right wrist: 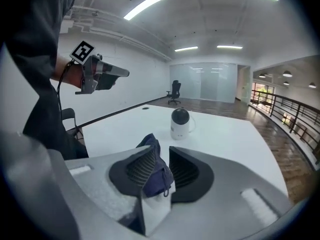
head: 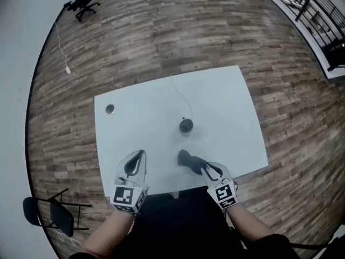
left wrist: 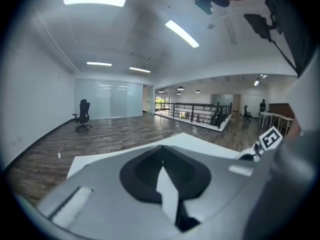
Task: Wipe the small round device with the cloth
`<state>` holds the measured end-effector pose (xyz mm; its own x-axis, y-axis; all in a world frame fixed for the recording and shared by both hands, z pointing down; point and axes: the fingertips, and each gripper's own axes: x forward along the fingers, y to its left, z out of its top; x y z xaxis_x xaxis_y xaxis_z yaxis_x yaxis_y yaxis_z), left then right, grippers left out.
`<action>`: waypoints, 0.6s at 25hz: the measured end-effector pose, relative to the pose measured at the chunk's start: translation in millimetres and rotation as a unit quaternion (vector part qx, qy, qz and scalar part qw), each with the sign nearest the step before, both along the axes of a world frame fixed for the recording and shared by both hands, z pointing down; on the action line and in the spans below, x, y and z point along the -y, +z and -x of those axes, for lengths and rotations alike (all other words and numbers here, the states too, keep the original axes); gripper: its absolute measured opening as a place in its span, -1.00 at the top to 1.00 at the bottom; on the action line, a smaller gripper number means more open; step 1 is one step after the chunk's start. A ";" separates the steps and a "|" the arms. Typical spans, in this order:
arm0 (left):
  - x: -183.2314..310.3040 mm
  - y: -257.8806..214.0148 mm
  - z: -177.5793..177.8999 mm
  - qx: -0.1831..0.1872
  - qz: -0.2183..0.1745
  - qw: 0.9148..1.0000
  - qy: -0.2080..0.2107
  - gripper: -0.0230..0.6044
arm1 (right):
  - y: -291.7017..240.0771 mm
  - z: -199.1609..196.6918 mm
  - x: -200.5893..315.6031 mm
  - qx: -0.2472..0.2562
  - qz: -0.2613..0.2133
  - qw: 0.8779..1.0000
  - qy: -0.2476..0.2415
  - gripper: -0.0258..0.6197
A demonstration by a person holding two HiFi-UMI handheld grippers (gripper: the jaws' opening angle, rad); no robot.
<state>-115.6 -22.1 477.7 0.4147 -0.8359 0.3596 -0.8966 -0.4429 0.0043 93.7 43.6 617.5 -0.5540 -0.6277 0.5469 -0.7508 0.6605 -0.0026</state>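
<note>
the cloth (head: 188, 159) sits bunched between the parted jaws of the right gripper (head: 202, 169), pressed towards the left jaw, with a narrow gap free beside the other. straight ahead of this gripper stands the device (head: 186, 125), apart from the cloth, with bare table (head: 232, 107) between them. its cable (head: 179, 93) trails away behind it to the far edge. right of the gripper the top lies open to the edge. the left gripper (head: 137, 156) hangs off to its left, well apart from the device. ahead of that gripper there is open tabletop, and a small round cap (head: 110, 109) sits far ahead and left.
</note>
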 end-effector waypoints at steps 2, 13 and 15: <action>-1.1 -4.2 -4.5 0.006 0.001 1.000 0.002 0.90 | 10.2 6.1 1.1 0.000 0.019 0.999 -0.028 0.59; 5.1 -9.0 24.3 0.024 -0.002 1.000 -0.015 0.90 | 48.0 46.4 4.7 -0.059 0.037 0.986 -0.152 0.38; 4.4 -8.8 36.8 0.023 -0.003 0.999 -0.026 0.90 | 55.4 48.4 6.7 -0.077 0.039 0.983 -0.159 0.38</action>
